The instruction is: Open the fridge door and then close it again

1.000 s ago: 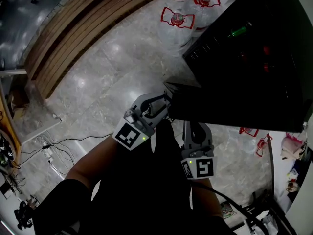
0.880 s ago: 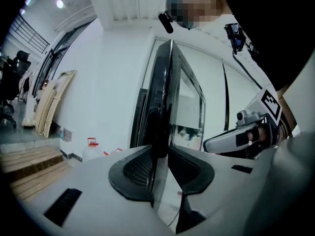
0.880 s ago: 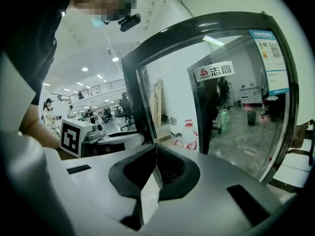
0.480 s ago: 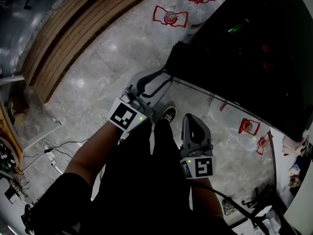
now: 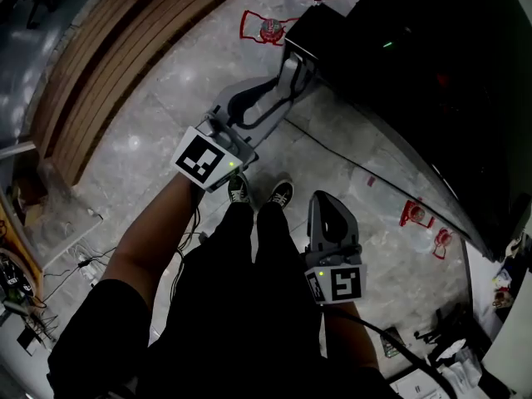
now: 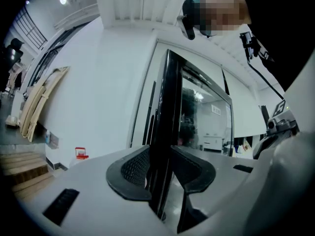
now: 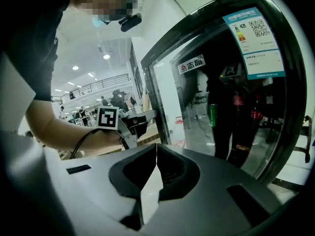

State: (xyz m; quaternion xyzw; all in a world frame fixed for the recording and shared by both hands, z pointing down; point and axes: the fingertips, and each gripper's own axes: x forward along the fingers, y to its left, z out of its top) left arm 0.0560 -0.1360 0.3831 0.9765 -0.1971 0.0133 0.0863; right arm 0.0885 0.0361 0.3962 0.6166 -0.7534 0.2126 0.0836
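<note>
The edge of the fridge door (image 6: 163, 127) is flanked by the opening jaws of the left hand-held gripper (image 5: 293, 77). The right hand-held gripper (image 5: 322, 202) is held apart from it, jaws together, empty.

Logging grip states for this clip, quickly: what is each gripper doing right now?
Left gripper: jaws opening, fridge door edge between them.
Right gripper: jaws shut, holding nothing.

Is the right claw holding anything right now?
No, in the right gripper view the right claw has its jaws together with nothing between them.
</note>
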